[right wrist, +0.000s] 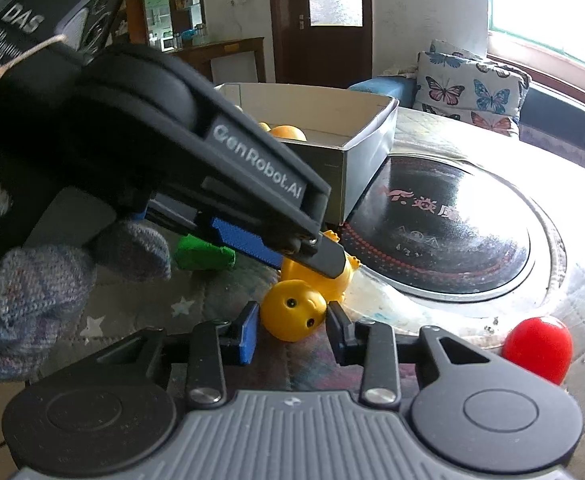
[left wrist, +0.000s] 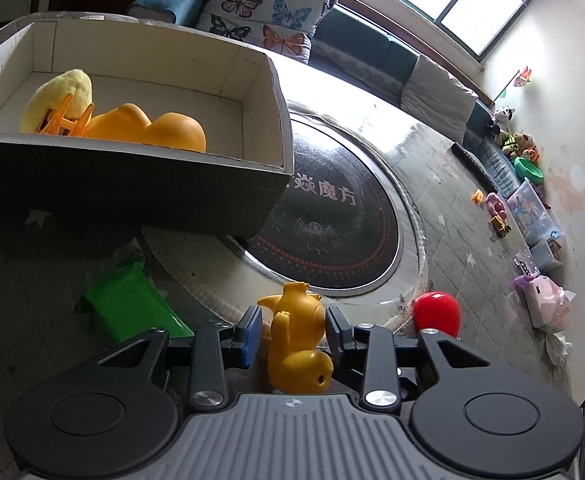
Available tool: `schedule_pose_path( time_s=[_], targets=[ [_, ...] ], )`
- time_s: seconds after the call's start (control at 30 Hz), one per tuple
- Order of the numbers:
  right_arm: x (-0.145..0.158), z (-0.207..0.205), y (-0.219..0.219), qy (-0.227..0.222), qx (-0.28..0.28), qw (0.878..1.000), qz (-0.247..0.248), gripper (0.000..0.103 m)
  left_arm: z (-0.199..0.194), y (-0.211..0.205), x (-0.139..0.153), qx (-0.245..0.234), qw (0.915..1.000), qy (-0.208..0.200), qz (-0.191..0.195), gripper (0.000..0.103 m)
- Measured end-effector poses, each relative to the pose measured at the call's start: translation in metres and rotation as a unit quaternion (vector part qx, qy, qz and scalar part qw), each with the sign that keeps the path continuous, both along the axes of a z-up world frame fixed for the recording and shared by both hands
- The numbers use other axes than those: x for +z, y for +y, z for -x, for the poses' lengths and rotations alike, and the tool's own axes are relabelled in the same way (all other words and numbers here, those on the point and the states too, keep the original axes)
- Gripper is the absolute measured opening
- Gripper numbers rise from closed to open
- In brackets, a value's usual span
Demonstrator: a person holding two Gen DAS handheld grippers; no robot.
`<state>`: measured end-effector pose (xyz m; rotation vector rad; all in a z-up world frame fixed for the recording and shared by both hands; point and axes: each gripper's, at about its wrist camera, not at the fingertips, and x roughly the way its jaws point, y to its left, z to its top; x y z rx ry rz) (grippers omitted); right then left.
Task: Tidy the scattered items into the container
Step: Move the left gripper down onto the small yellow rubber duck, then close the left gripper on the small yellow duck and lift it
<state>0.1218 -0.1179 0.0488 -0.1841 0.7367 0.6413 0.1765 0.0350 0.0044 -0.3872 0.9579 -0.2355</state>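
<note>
A yellow rubber duck [left wrist: 297, 336] lies on the table between the fingers of my left gripper [left wrist: 292, 330]. The jaws stand close around its body; I cannot tell whether they press it. The duck [right wrist: 298, 308] also shows in the right wrist view, its head between the open fingers of my right gripper [right wrist: 292, 330], with the left gripper [right wrist: 292, 250] over its body. The grey cardboard box [left wrist: 132, 184] holds a yellow plush toy [left wrist: 62, 96] and an orange duck [left wrist: 148, 126]. A red ball [left wrist: 438, 314] and a green item [left wrist: 132, 306] lie on the table.
A round black hotplate [left wrist: 332, 232] is set in the table's middle, right of the box. A bench with a butterfly cushion [left wrist: 260, 4] runs behind the table. Toys and bins [left wrist: 528, 208] lie along the far wall. The red ball [right wrist: 538, 348] sits right of my right gripper.
</note>
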Motion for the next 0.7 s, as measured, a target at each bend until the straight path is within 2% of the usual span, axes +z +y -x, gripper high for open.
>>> schedule_pose_path(
  time_s=[0.43,0.7],
  targets=[
    [0.001,0.002,0.000,-0.003,0.010,1.000,0.006,0.035,0.002,-0.003,-0.004,-0.006,0.9999,0.000,0.011,0.034],
    [0.028,-0.003,0.007,-0.041,0.017,0.999,0.000,0.035,0.006,0.001,0.029,0.004,0.9989,-0.047,0.001,0.033]
  ],
)
